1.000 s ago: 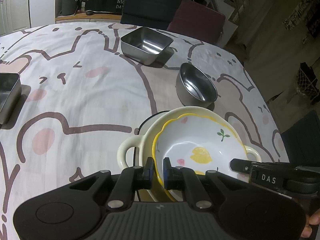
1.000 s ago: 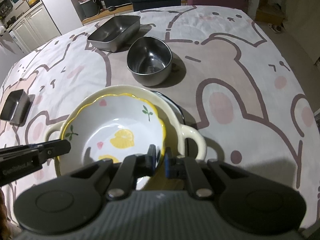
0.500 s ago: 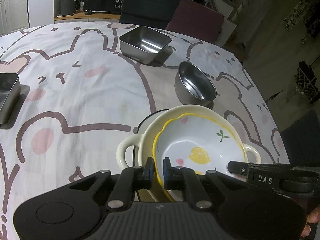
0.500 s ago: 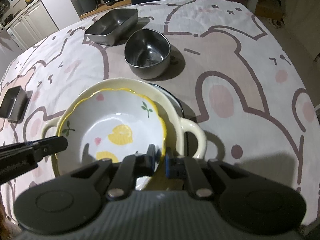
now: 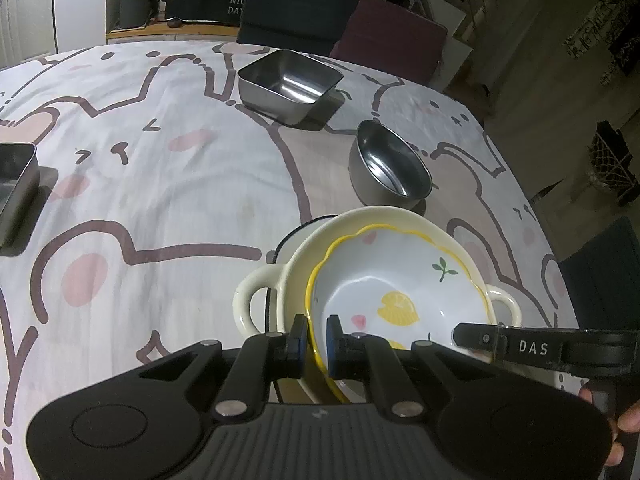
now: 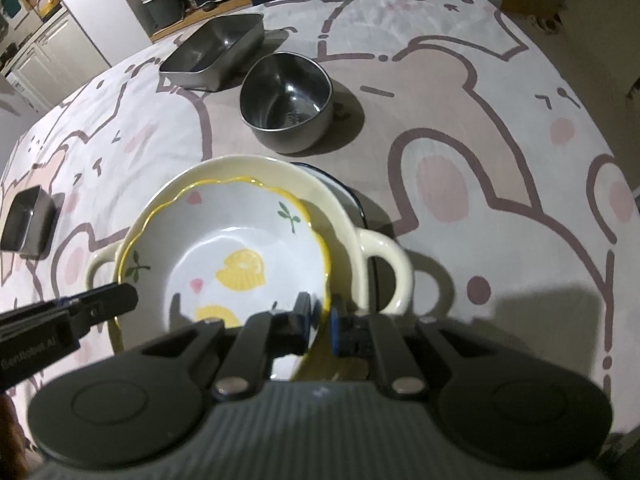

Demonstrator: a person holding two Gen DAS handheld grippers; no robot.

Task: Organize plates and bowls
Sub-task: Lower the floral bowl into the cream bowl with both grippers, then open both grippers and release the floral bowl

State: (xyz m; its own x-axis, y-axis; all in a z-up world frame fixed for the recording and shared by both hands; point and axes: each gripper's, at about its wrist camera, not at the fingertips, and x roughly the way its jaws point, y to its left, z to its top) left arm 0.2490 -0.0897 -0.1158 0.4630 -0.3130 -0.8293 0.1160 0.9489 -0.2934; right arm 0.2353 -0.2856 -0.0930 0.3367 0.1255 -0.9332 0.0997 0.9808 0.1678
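With my left gripper and right gripper both pinched shut on the rim of the lemon bowl (lower centre, nested in the cream handled dish), I should keep both sides level as I settle it.

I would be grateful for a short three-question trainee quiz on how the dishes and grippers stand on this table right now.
1. True or false: the lemon-print bowl sits inside the cream two-handled dish.
2. What does each gripper clamp?
3. Which steel dish is nearer the cream dish: A) round steel bowl B) rectangular steel tray?

Key: 1 true. 2 left gripper and right gripper both pinch the lemon-print bowl's rim, on opposite sides. 3 A.
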